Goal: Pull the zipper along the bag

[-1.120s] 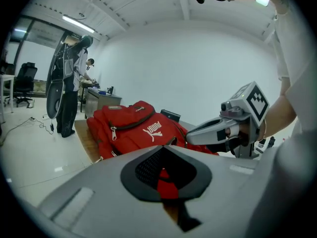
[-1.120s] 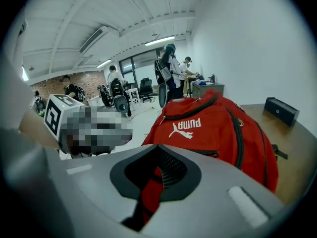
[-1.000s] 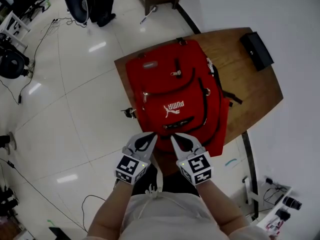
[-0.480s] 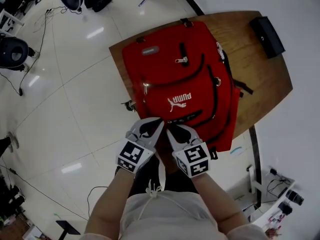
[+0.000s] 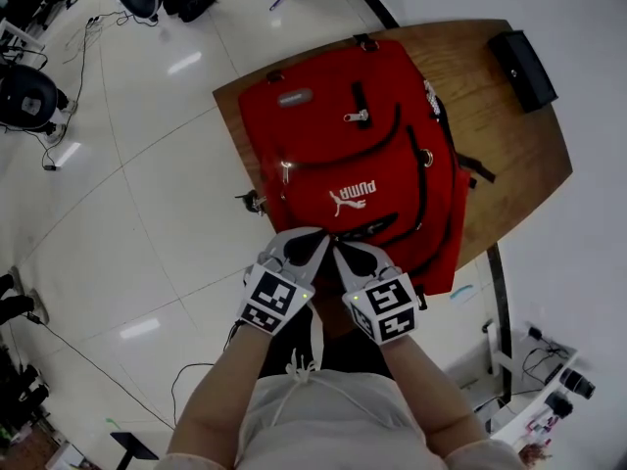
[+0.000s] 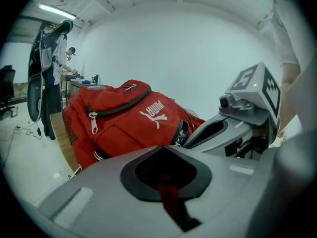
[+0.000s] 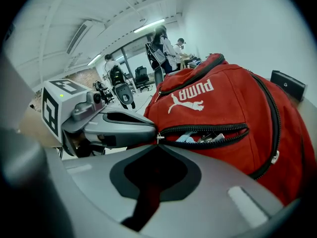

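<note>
– White tiled floor (image 5: 147, 213), wooden table (image 5: 509, 155) against the wall. Where does the bag sit from your end?

– I see the red backpack (image 5: 343, 155) lying flat on the table, front panel up. Its near end seems to reach past the table's edge towards me. Both my tools are down at that end, tips almost touching each other.

– And the jaws?

– On my left gripper (image 6: 166, 147) the jaws are pressed together, tips against the red cloth just beside the front pocket (image 7: 213, 133). I judge they pinch the fabric to steady it, though I can't confirm a hold. On my right gripper (image 7: 157, 146) the jaws are clenched too. The little metal zipper pull (image 7: 157, 138) pokes out right at their tips, so I read that as a grasp on it.

– How far along are we?

– Barely begun, I think. That pocket gapes along nearly its whole length, with pale things (image 7: 198, 138) showing inside. The zipper pull sits at the end nearest my grippers. If the aim is to close the pocket, the full run of teeth across to the far end is left.

– Anything else open?

– The upper zippers (image 5: 355, 117) look shut from the head view, and neither tool is near them.
</note>
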Available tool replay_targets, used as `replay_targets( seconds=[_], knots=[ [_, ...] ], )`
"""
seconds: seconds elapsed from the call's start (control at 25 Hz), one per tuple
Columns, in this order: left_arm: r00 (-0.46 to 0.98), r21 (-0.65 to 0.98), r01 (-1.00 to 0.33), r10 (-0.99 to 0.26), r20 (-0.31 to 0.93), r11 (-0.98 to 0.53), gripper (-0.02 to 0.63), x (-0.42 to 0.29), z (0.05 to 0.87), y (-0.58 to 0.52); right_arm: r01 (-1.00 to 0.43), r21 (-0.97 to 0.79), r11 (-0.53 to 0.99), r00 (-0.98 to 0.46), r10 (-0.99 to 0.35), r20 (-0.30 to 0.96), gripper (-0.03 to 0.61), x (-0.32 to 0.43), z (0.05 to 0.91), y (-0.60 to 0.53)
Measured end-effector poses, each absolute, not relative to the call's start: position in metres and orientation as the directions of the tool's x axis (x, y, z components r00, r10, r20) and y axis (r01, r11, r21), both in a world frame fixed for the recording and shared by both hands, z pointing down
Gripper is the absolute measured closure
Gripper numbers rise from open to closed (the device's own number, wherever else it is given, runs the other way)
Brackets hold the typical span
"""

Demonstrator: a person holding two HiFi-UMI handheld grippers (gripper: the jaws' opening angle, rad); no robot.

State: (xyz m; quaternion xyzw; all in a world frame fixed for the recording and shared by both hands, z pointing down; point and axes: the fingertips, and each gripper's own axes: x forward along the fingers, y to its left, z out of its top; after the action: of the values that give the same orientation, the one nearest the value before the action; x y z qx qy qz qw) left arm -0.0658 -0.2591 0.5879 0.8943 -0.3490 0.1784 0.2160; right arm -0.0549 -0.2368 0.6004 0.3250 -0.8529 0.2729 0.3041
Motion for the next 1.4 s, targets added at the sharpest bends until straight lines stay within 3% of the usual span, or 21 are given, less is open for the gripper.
replay_targets(
  seconds=[0.48,1.4],
  knots=[
    [0.662,0.209,-0.695,-0.499,0.559,-0.688,0.606,-0.057,0.597,-0.258,-0.633,-0.181,0.753,-0.574,-0.300,0.762,0.572,-0.036,0.596,-0.241],
    [0.615,0.255,-0.738,-0.467,0.635,-0.624,0.607,-0.058,0.608,-0.255,-0.707,-0.139,0.694,-0.477,-0.322,0.818,0.572,0.057,0.583,-0.274]
  ],
)
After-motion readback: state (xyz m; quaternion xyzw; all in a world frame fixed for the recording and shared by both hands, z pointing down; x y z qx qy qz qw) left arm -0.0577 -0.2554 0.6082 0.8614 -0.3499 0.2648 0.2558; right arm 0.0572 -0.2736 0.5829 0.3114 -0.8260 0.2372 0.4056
